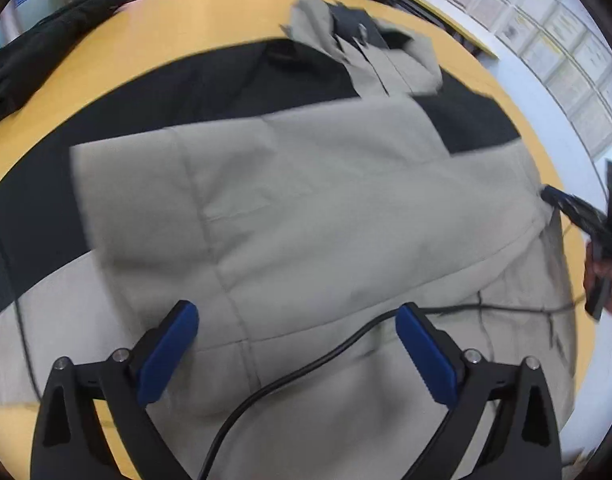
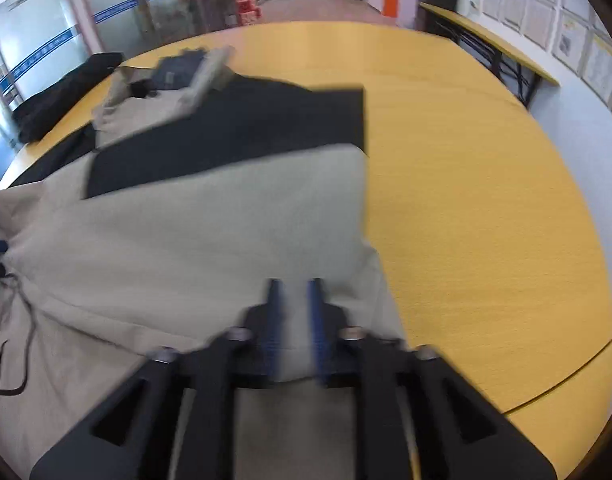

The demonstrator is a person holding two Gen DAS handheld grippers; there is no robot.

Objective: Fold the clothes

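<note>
Beige-and-black jacket (image 1: 306, 200) being spread flat on yellow table (image 2: 486, 200), left hand-held gripper (image 1: 297, 316) being held wide apart above it, right hand-held gripper (image 2: 293, 292) being held slightly apart over its edge, nothing gripped.

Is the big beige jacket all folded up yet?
Partly. The jacket has its sides turned in over the middle, but it lies long across the yellow table.

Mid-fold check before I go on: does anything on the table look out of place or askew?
A black cable trails across the beige-and-black jacket, right under the open left tool, so it could get folded in. The collar end looks rumpled. Nothing looks damaged.
</note>
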